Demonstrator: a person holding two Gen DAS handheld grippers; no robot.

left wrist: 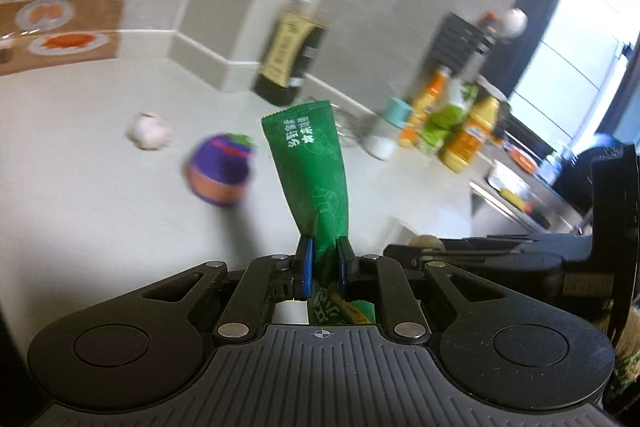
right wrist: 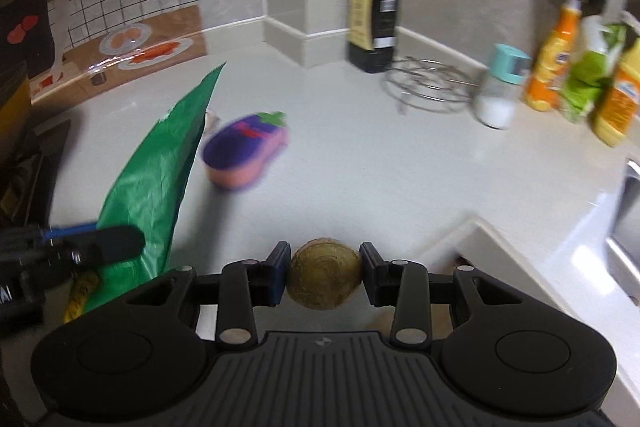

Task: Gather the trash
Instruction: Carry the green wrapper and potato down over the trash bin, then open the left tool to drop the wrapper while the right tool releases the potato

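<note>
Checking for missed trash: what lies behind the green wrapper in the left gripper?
Beside the green wrapper sits a purple eggplant toy; behind it, a dark bottle. Whatever it covers stays unseen.

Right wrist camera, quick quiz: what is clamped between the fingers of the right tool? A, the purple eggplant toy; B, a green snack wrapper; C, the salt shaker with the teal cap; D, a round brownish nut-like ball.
D: the right tool pinches a round brownish ball between its pads, while the green wrapper sits in the left tool and the eggplant toy lies on the counter.
</note>
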